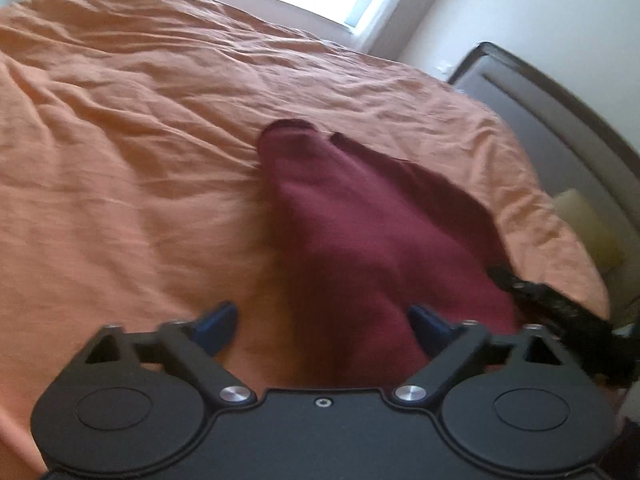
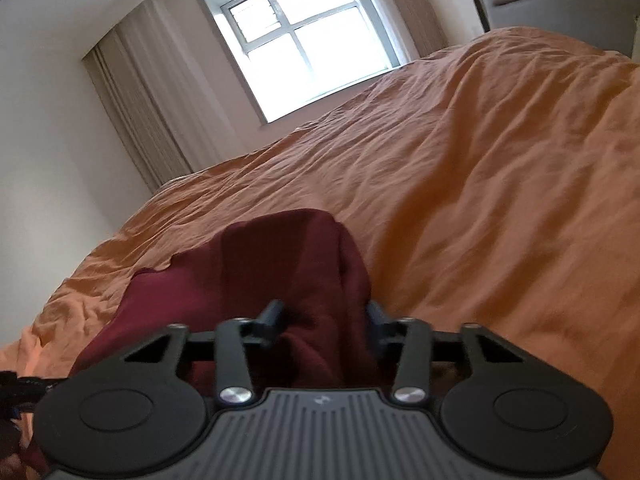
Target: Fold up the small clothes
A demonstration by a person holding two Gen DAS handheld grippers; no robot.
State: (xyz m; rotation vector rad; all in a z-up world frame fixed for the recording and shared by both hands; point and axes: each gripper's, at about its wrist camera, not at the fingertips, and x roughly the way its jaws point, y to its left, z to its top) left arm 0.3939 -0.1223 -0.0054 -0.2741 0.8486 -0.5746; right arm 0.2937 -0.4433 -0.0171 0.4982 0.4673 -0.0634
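Observation:
A dark maroon garment (image 1: 360, 232) lies crumpled on the orange bedspread (image 1: 140, 140). My left gripper (image 1: 322, 322) hovers low over its near end, open wide; the cloth runs in beside the right blue fingertip (image 1: 426, 326) and bare bedspread shows by the left one. In the right wrist view the same garment (image 2: 280, 272) bunches up in a hump. My right gripper (image 2: 325, 316) is over it with its fingers about half apart, and a fold of cloth rises between them. I see no pinch on the cloth. The right gripper's black body (image 1: 560, 320) shows at the left view's right edge.
The bedspread (image 2: 480, 200) is wrinkled and stretches far around the garment. A grey headboard (image 1: 560, 120) stands at the right, with a pale pillow (image 1: 588, 228) by it. Beyond the bed are a bright window (image 2: 312, 40), a curtain (image 2: 136, 100) and white walls.

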